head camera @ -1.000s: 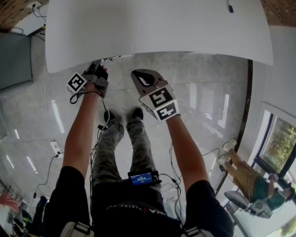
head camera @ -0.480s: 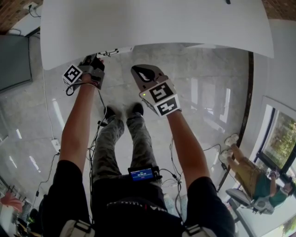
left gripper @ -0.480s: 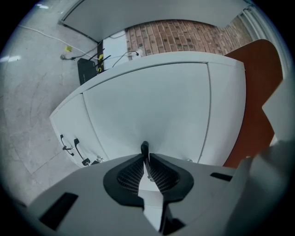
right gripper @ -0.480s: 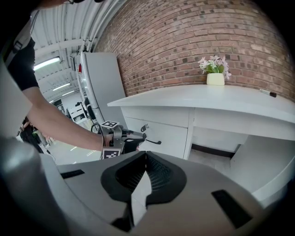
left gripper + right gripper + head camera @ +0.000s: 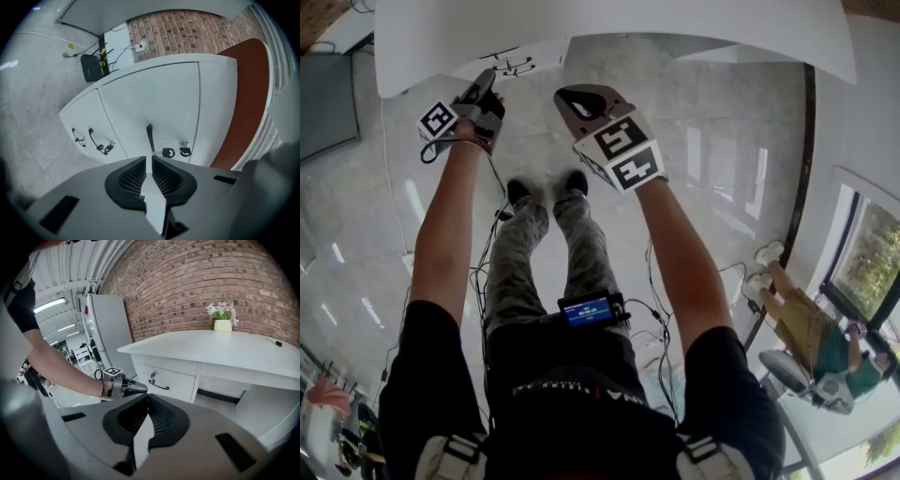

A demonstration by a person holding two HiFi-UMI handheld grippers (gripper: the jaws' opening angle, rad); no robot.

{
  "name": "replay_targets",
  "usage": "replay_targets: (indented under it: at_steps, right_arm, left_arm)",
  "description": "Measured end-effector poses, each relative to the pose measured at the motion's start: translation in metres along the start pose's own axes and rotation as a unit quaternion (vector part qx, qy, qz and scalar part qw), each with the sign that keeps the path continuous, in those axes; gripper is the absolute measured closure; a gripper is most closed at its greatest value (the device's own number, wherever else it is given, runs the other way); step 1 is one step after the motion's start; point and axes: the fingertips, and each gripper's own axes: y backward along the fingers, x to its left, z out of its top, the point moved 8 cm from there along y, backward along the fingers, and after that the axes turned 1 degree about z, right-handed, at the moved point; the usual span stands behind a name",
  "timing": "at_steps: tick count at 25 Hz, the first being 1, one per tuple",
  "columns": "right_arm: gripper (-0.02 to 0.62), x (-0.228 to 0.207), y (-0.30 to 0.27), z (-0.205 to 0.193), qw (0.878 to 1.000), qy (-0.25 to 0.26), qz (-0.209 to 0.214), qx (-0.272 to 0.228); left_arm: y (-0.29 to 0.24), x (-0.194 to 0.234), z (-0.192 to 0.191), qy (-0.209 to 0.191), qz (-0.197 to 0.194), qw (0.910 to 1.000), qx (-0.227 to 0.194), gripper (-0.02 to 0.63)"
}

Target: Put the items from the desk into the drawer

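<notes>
Both tongs are empty, so this is the set-up rather than a carry. My left tongs (image 5: 149, 161) have their pads drawn almost together with nothing between them. They point straight at the drawer front (image 5: 154, 108), with its dark handle (image 5: 150, 138) just ahead of the tips and a key (image 5: 184, 144) beside it. I hold them low there, tucked under the edge of the tabletop (image 5: 225, 350), because the drawer sits flush and closed, and I reckon it has to come open before anything can go in. The jaws will need to part to take that handle. My right tongs (image 5: 147, 399) are closed too, gripping nothing, and are held back and off to the side. That looks to me like a waiting position, free to fetch once there is somewhere to put things. The items are all up top, and nothing is in the drawer yet. A pen (image 5: 273, 341) lies out toward the far right of the tabletop, and a flower pot (image 5: 223, 324) stands upright at the back against the brick wall (image 5: 187, 287). Both are well apart from either pair of tongs. My guess is the pen goes first, since it is slim and lying flat.
</notes>
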Motion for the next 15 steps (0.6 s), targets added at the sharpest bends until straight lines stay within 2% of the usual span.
replay_targets:
  at_steps: [5, 9, 13, 15]
  right_arm:
    - [0.580, 0.013, 0.023, 0.007, 1.000, 0.004, -0.001, 0.001]
    - [0.580, 0.026, 0.047, 0.025, 1.000, 0.000, -0.005, -0.004]
    - [0.580, 0.042, 0.075, 0.046, 1.000, -0.001, -0.007, -0.012]
    - [0.580, 0.049, 0.089, 0.055, 1.000, 0.000, -0.008, -0.015]
  left_arm:
    - [0.032, -0.020, -0.022, -0.024, -0.012, 0.9996, -0.005, 0.565]
    - [0.060, -0.061, -0.033, -0.056, -0.036, 0.9978, 0.004, 0.523]
    - [0.081, -0.128, -0.047, -0.138, -0.090, 0.9858, 0.033, 0.500]
    - [0.093, -0.165, -0.055, -0.165, -0.111, 0.9793, 0.039, 0.499]
